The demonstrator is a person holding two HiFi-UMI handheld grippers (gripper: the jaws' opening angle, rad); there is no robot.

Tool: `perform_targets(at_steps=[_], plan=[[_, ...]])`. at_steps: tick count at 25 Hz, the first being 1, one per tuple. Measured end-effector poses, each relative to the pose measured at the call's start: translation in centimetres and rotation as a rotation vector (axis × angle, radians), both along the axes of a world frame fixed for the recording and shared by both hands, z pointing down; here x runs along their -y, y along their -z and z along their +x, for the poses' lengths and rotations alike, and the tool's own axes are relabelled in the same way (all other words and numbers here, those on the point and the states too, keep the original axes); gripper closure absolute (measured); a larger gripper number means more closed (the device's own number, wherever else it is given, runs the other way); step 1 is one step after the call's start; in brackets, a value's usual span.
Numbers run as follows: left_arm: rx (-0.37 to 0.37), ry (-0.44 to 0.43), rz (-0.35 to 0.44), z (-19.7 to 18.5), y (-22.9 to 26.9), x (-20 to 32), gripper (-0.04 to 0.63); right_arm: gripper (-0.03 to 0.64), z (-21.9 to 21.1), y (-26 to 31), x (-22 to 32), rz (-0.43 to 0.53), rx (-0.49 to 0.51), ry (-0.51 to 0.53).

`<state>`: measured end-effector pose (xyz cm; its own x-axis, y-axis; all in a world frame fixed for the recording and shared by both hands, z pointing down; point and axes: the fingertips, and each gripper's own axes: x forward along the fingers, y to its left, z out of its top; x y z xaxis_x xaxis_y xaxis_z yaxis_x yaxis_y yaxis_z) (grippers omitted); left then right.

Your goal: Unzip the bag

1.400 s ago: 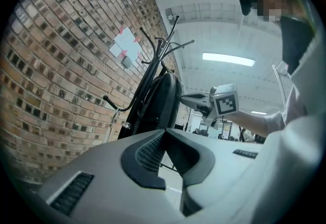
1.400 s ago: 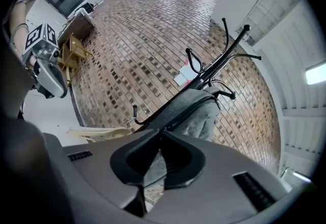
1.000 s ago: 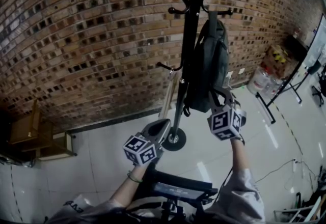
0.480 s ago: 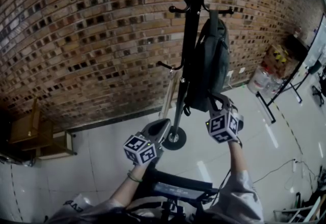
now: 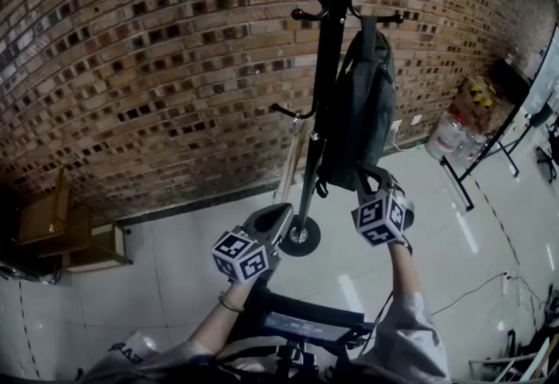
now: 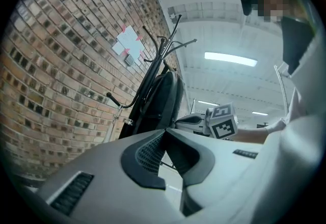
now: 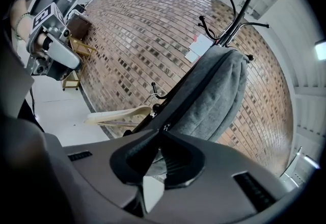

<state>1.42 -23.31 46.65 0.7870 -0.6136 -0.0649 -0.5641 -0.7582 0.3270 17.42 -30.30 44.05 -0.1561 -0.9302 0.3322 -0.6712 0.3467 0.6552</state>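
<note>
Our left gripper, jaws closed on nothing, hangs at lower centre and steadies nothing. So we fear the thin black metal coat stand may rock. The soft grey fabric bag, hooked at upper centre-right, may swing. Either could pull the small zipper pull from the right gripper, whose jaws pinch it.

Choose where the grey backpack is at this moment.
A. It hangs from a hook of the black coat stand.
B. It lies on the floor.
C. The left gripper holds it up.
A: the grey backpack hangs from an upper hook of the black coat stand, clear of the floor, and the left gripper is apart from it.
</note>
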Motion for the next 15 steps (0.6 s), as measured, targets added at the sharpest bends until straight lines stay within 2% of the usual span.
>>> perform_targets(at_steps=[6,10,13,15], plan=[[0.004,0.002,-0.010,0.0,0.0,-0.1,0.588,0.600,0.2,-1.7,0.2,-0.032,0.010,-0.006],[0.004,0.008,-0.016,-0.2,-0.2,-0.1,0.588,0.600,0.6,-2.2,0.4,-0.028,0.057,-0.034],[0.010,0.010,-0.013,-0.3,-0.1,-0.1,0.588,0.594,0.8,-2.2,0.4,-0.012,0.140,-0.056],[0.012,0.012,-0.008,-0.3,0.0,0.0,0.588,0.595,0.8,-1.8,0.1,0.014,0.245,-0.070]])
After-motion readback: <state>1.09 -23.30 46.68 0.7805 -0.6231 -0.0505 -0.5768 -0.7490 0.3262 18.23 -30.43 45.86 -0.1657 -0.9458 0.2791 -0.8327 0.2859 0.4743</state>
